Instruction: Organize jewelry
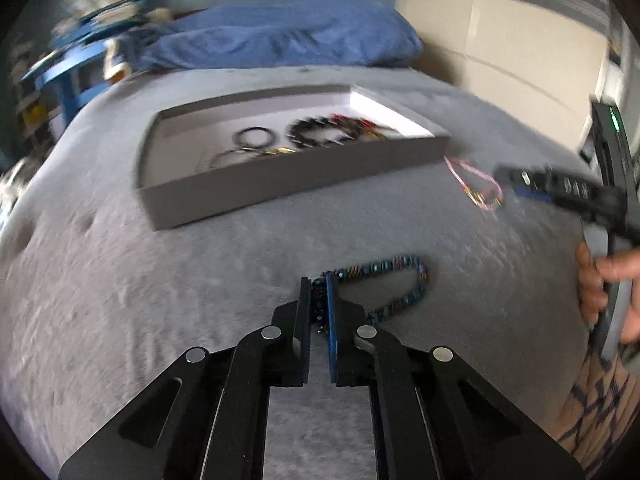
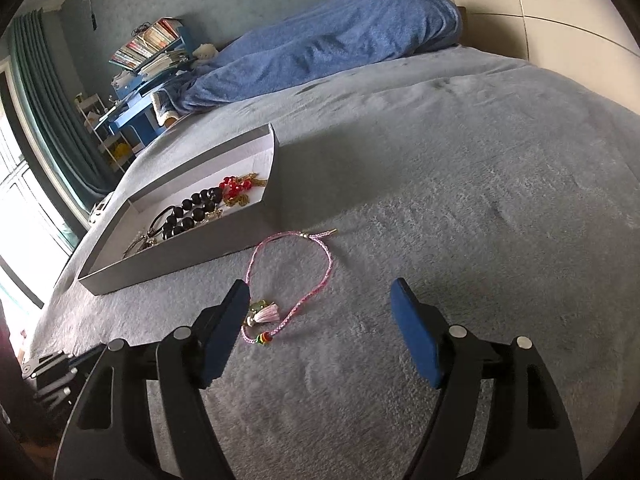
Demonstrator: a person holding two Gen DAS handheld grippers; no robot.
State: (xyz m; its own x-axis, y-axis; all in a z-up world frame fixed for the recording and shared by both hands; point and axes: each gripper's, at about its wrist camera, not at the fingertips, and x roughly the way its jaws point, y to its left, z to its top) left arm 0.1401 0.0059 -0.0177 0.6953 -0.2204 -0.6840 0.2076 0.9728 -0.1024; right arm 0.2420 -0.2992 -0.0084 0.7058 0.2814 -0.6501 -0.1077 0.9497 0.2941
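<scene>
The left tongs [image 1: 319, 280] are clenched on one end of a blue beaded bracelet [image 1: 394, 280] — the rest of its loop lies on the grey bedspread [image 1: 200, 300] just to their right. The right tongs [image 2: 320, 292] stand released, jaws wide, low over a pink cord bracelet [image 2: 304, 268] with a tassel, which lies untouched beside the left pad [image 2: 224, 332]. Just beyond sits a shallow grey box [image 2: 180, 256] holding black beads [image 2: 196, 208], red beads [image 2: 234, 186] and gold chain — behind it, a blue blanket [image 2: 340, 32].

no text readable; book spines [image 2: 148, 42] seemingly too blurred.
</scene>
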